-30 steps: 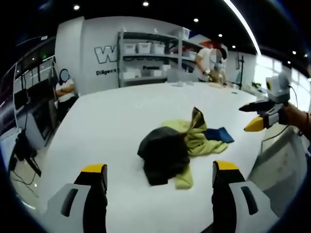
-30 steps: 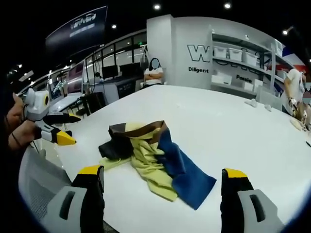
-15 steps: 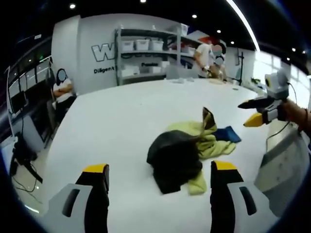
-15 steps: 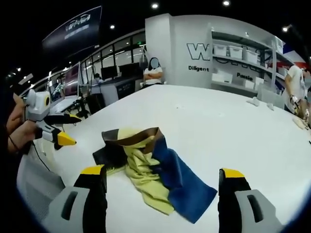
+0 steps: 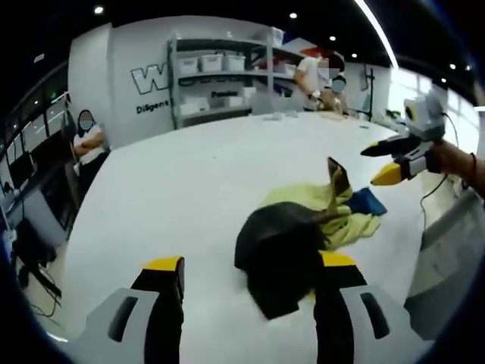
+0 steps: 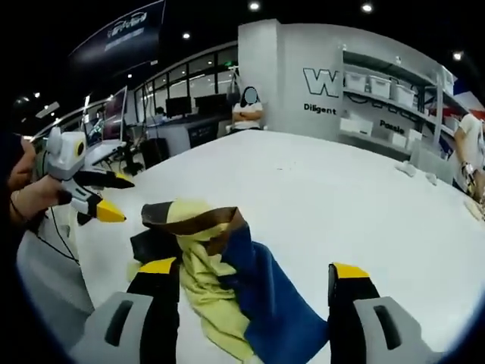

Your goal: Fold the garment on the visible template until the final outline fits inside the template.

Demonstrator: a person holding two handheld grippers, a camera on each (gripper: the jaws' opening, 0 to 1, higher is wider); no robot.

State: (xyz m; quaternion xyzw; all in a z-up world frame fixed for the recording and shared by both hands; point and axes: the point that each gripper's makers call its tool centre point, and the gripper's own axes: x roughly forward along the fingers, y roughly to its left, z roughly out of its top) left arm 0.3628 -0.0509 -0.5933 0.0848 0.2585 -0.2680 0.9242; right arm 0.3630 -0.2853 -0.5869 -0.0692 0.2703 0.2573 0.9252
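A crumpled garment lies on the white table (image 5: 151, 189). In the left gripper view its black part (image 5: 279, 250) is nearest, with yellow cloth (image 5: 337, 224) and a blue piece (image 5: 368, 200) behind. My left gripper (image 5: 250, 267) is open, low over the black edge. In the right gripper view the blue part (image 6: 265, 296), yellow folds (image 6: 198, 277) and a brown band (image 6: 193, 221) lie between the jaws of my open right gripper (image 6: 253, 270). Each gripper also appears across the garment from the other: the right gripper (image 5: 395, 163) and the left gripper (image 6: 97, 197), both open.
The table edge runs close behind each hand-held gripper. Grey shelves with white bins (image 5: 220, 64) stand by the far wall. A person sits at the back (image 5: 85, 140), and other people stand at a far bench (image 5: 322, 76). Bare white tabletop (image 6: 341, 197) stretches beyond the garment.
Both grippers have come closer to the garment, which looms larger between their jaws. Each pair of jaws stands slightly narrower. The garment has not moved.
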